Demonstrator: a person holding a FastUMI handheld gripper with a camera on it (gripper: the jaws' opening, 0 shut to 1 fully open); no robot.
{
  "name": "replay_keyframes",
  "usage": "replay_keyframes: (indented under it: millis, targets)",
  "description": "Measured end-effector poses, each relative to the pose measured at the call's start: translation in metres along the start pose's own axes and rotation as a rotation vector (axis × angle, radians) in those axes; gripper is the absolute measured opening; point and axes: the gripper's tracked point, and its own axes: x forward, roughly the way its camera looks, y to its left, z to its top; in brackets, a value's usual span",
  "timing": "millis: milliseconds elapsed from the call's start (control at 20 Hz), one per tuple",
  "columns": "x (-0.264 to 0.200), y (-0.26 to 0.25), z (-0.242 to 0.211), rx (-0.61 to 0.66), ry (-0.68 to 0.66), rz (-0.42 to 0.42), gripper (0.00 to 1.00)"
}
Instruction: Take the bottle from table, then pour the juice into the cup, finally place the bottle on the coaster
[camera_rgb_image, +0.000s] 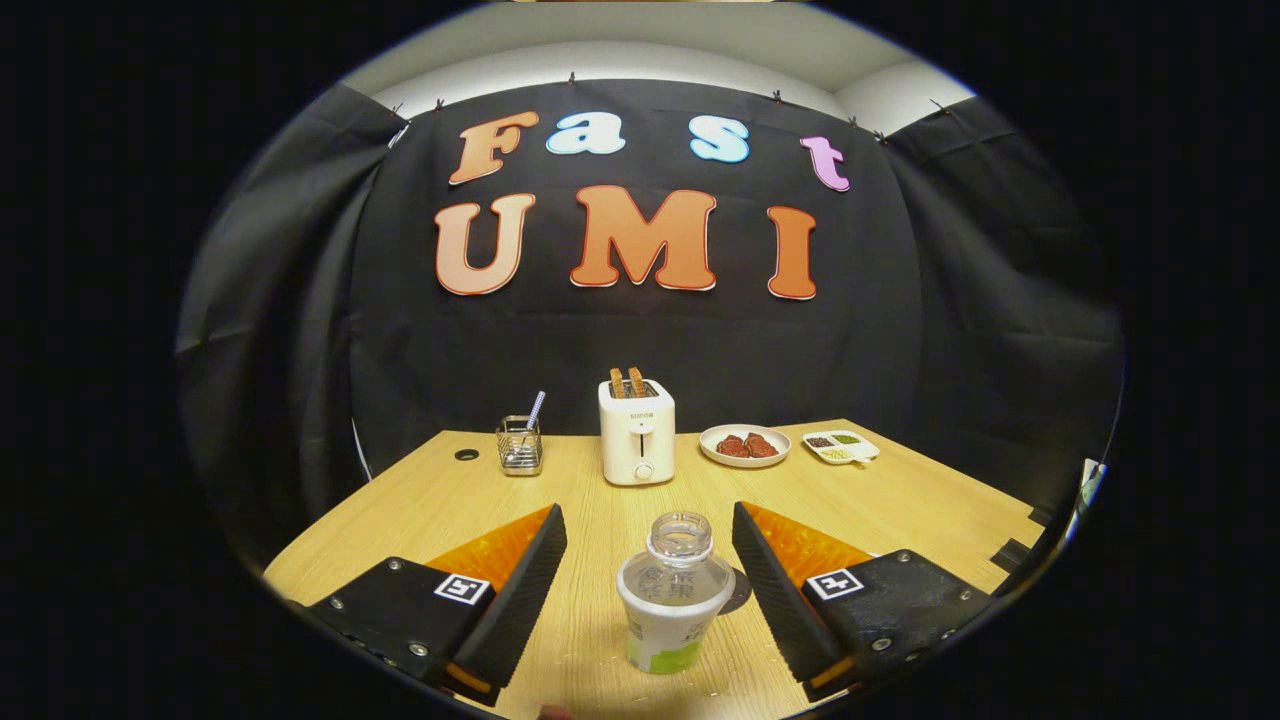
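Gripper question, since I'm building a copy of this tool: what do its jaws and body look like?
The gripper has two wedge-shaped jaws with black ribbed inner faces and translucent orange outer sides. Each sits on a black block fixed with silver screws and carries a small square black-and-white marker on top. No cables are visible.

A single fisheye camera rides on the hand-held tool (650, 575), low over the wooden tabletop (900, 500), looking forward along its two spread fingers (520, 590). It sits very close to an uncapped bottle (672, 590) standing between the fingers, untouched, seen slightly from above. It faces straight across the tabletop toward the black cloth wall (640, 350), with a toaster (637, 432) at the far edge, well beyond the fingers.
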Motion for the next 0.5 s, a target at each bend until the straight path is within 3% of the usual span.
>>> replay_keyframes:
  millis: [500]
  targets:
    - [0.018,-0.003,-0.057,-0.002,0.060,0.005,0.99]
